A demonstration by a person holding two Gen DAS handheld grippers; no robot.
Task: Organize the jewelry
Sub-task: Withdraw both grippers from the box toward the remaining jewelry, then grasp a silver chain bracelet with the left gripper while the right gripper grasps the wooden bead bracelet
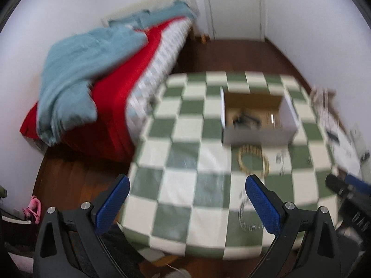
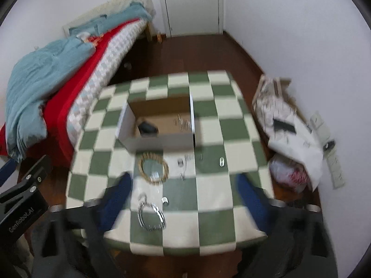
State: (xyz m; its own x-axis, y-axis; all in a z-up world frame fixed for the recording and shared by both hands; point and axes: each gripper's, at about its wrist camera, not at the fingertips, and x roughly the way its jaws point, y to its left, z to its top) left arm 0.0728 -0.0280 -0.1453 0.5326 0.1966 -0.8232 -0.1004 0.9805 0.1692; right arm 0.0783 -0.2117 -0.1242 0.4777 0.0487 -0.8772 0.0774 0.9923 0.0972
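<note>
We held both grippers above the near edge of the checked table (image 2: 208, 127), neither touching anything. The left gripper (image 1: 187, 199) was spread wide and gripped nothing; the right gripper (image 2: 183, 197) was likewise parted and bare, though its fingers (image 2: 116, 199) were blurred.

The open box (image 2: 157, 139) stood near the middle of the table, with a dark item (image 2: 147, 127) and some small shiny pieces (image 2: 183, 120) on its brown floor. Just in front of the box lay a woven ring (image 2: 153, 168), flat on the cloth. A silver chain (image 2: 150, 215) lay closer to us, between the right gripper's fingers as that camera saw it. A small silver ring (image 2: 164, 200) sat just beside the chain, and a few more small metal pieces (image 2: 183, 164) were scattered to the right of the woven ring; we could not tell what they were.

A bed (image 1: 104, 81) with red and blue covers stood to the left of the table.
</note>
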